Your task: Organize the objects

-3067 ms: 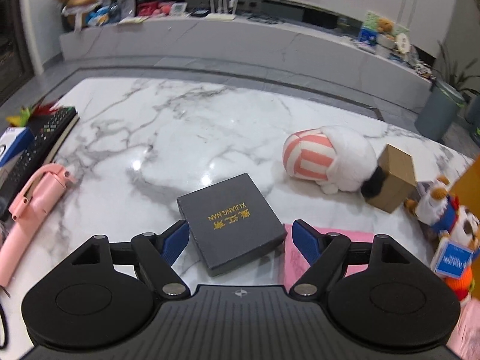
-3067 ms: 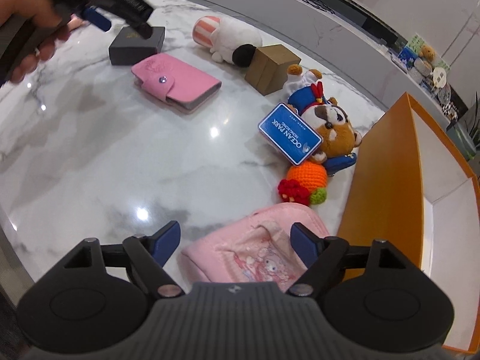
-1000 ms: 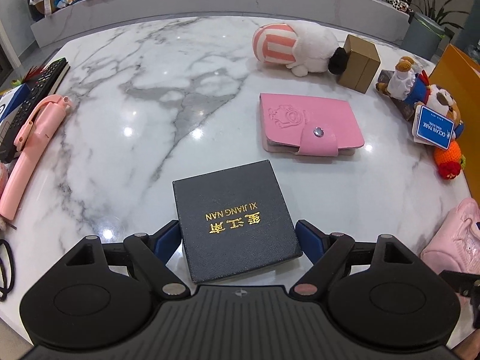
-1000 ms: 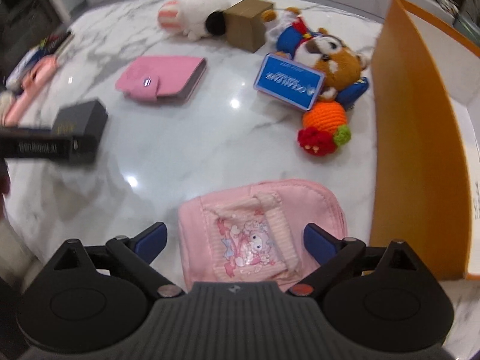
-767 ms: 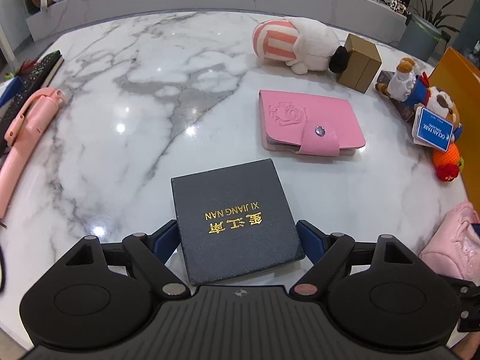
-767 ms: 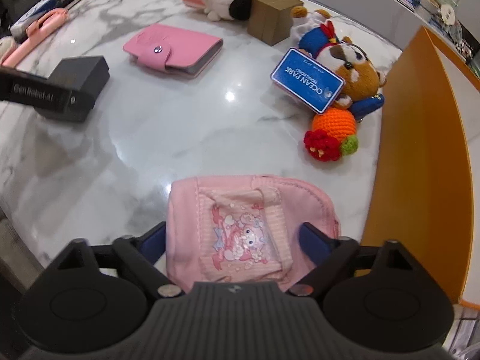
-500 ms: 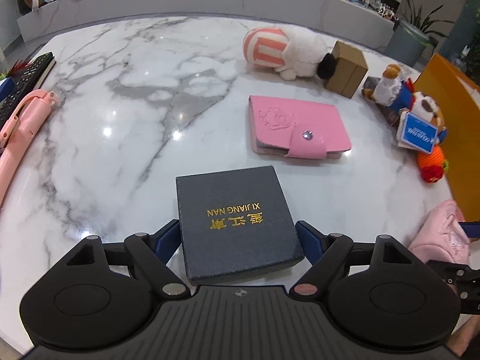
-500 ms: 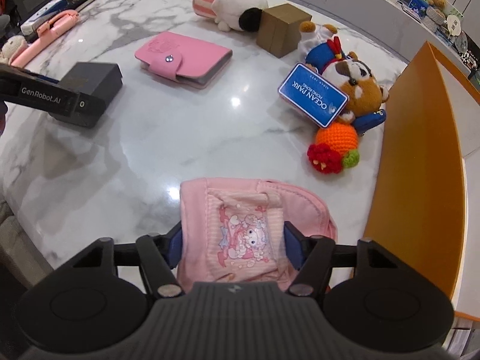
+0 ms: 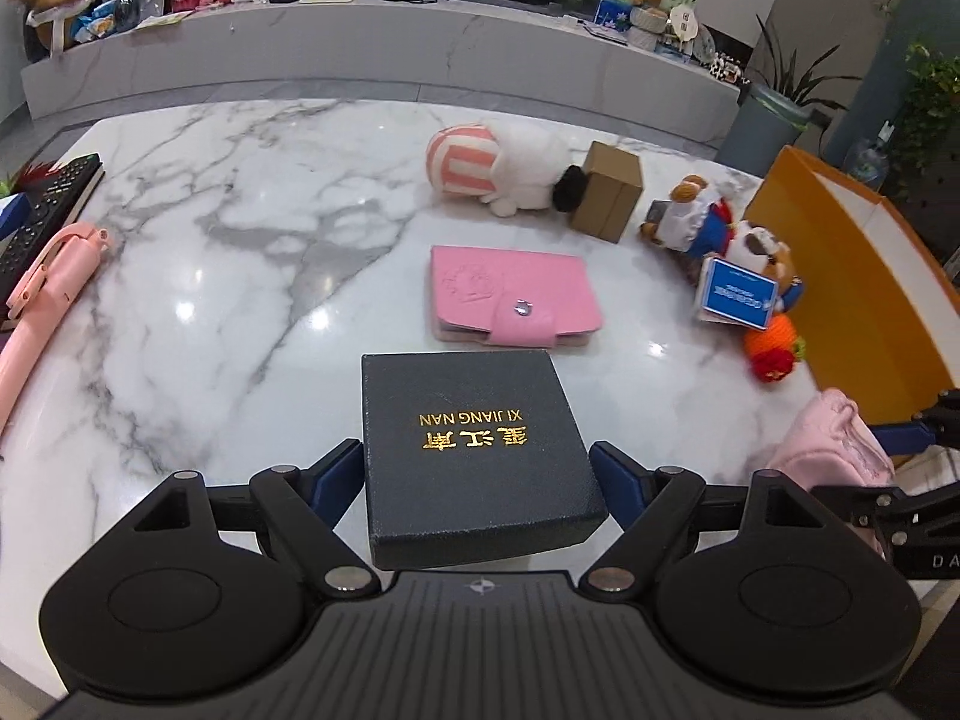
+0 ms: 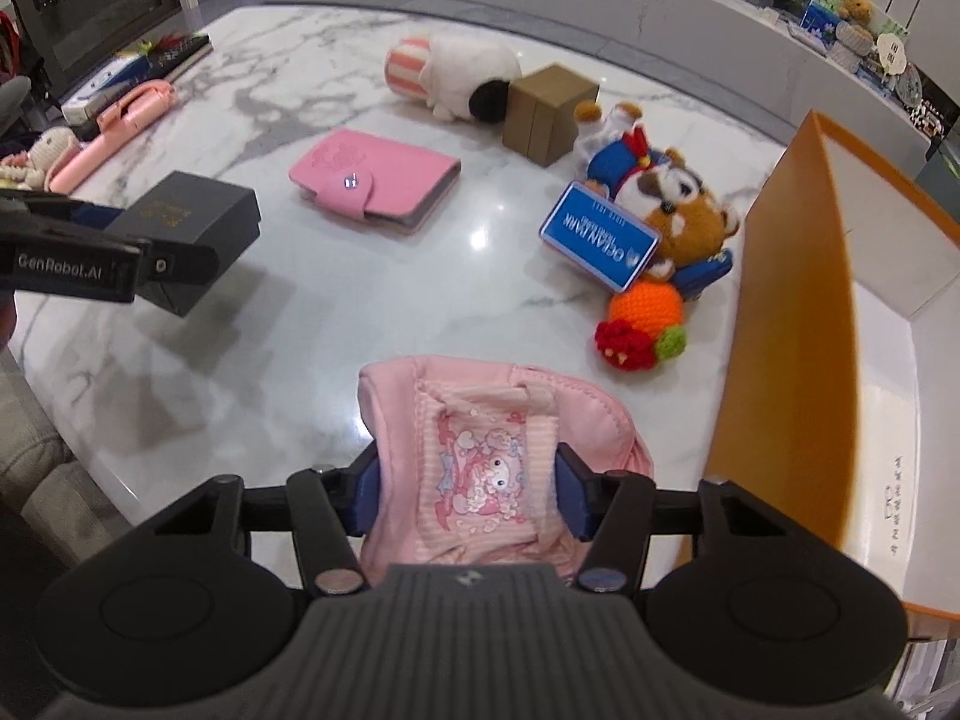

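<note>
My left gripper [image 9: 477,471] is shut on a black box with gold lettering [image 9: 474,450] and holds it above the marble table [image 9: 240,276]; the box also shows in the right wrist view [image 10: 192,228], lifted, with its shadow below. My right gripper [image 10: 468,495] is shut on a pink cartoon-print pouch [image 10: 486,468], which also shows at the right of the left wrist view [image 9: 828,450]. An open orange box with a white inside [image 10: 840,324] stands to the right of the pouch.
On the table lie a pink snap wallet [image 9: 510,297], a striped white plush [image 9: 498,171], a brown cardboard box [image 9: 606,198], a plush toy with a blue tag [image 10: 654,210] and an orange crochet toy [image 10: 642,324]. A pink stick [image 9: 36,300] and remotes [image 9: 42,216] sit at the left edge.
My right gripper has closed on the pink pouch. My left gripper has lifted the black box off the table and carried it toward the orange box.
</note>
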